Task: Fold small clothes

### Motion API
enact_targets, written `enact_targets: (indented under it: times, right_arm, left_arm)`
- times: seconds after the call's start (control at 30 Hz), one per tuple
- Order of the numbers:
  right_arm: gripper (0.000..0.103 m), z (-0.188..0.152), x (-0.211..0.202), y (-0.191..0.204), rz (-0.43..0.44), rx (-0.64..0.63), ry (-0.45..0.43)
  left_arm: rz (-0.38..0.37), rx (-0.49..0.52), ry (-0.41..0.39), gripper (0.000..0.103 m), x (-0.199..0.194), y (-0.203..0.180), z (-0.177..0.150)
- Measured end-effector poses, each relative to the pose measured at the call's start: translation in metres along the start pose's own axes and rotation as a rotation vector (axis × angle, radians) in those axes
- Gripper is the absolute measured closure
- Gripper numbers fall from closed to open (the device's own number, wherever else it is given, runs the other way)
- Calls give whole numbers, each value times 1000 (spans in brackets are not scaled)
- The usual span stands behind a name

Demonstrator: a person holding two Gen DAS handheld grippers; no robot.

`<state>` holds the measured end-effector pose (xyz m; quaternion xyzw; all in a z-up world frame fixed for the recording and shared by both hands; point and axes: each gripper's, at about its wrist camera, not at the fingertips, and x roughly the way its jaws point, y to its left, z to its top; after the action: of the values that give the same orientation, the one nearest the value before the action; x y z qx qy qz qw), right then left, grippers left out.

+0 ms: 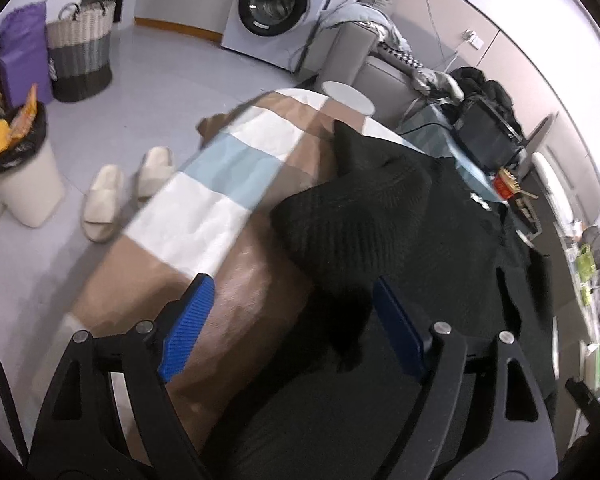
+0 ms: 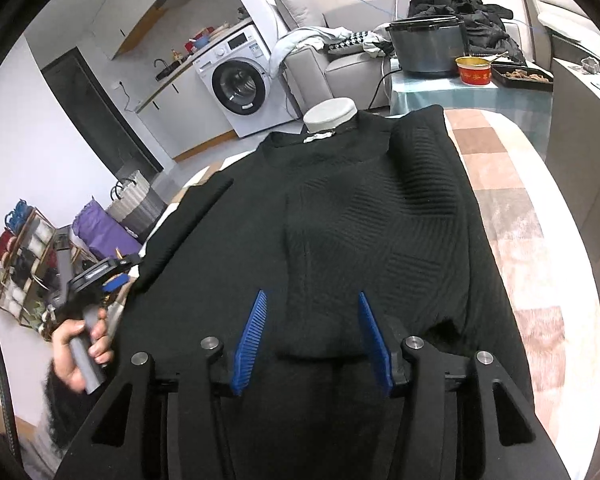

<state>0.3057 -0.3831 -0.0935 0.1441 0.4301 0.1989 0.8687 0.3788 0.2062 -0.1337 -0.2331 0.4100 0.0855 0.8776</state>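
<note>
A black ribbed sweater (image 2: 340, 216) lies flat on a table covered by a patchwork cloth (image 2: 512, 216), collar away from me. Its right sleeve (image 2: 380, 264) is folded across the body, the cuff near my right gripper (image 2: 312, 304), which is open and empty just above it. The left sleeve (image 2: 188, 224) lies out along the left side. My left gripper (image 1: 292, 292) is open and empty over the sweater's left edge (image 1: 360, 220); it also shows in the right wrist view (image 2: 112, 276), held by a hand.
A washing machine (image 1: 276, 4), laundry basket (image 1: 80, 52), bin (image 1: 24, 176) and slippers (image 1: 128, 192) stand on the floor to the left. A white stool (image 2: 330, 114) is beyond the collar. A side table with a pot (image 2: 428, 46) and red bowl (image 2: 474, 70) stands behind.
</note>
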Motion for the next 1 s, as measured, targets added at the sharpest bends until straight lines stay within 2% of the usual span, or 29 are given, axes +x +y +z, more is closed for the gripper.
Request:
enact_targets:
  times: [0.07, 0.13, 0.17, 0.2, 0.23, 0.3, 0.37, 0.43, 0.5, 0.57, 0.73, 0.83, 1.0]
  right_arm:
    - [53, -4, -5, 0, 7, 7, -10]
    - [53, -7, -10, 3, 16, 8, -22]
    - [53, -8, -12, 2, 17, 10, -24]
    - [53, -9, -13, 2, 18, 13, -25]
    - [53, -10, -14, 1, 16, 17, -25]
    - [53, -11, -17, 0, 8, 20, -26]
    - [53, -13, -19, -1, -10, 20, -27]
    - [53, -14, -21, -2, -18, 21, -25]
    - [53, -16, -23, -3, -18, 26, -27]
    - [53, -17, -25, -4, -23, 34, -27]
    - [53, -19, -28, -3, -31, 38, -24]
    - [53, -19, -28, -5, -38, 47, -24]
    - [53, -19, -25, -7, -50, 63, -17]
  left_arm:
    - [-26, -20, 13, 31, 9, -2, 2]
    - [-46, -20, 3, 62, 13, -8, 4]
    - [-52, -10, -2, 71, 14, -11, 5]
    - [-55, 11, -15, 88, 12, -17, 6]
    - [-52, 35, -37, 98, 9, -22, 6]
    - [-38, 118, -112, 101, -2, -41, 5]
    - [-30, 250, -176, 101, -17, -72, -5]
    - [-40, 386, -203, 101, -30, -104, -23]
    - [-55, 536, -183, 98, -33, -137, -49]
    - [-81, 626, -111, 86, -26, -158, -73]
    - [-137, 619, -69, 50, -29, -166, -93]
    - [-138, 575, -75, 42, -33, -159, -90]
    - [-104, 493, -90, 38, -39, -140, -82]
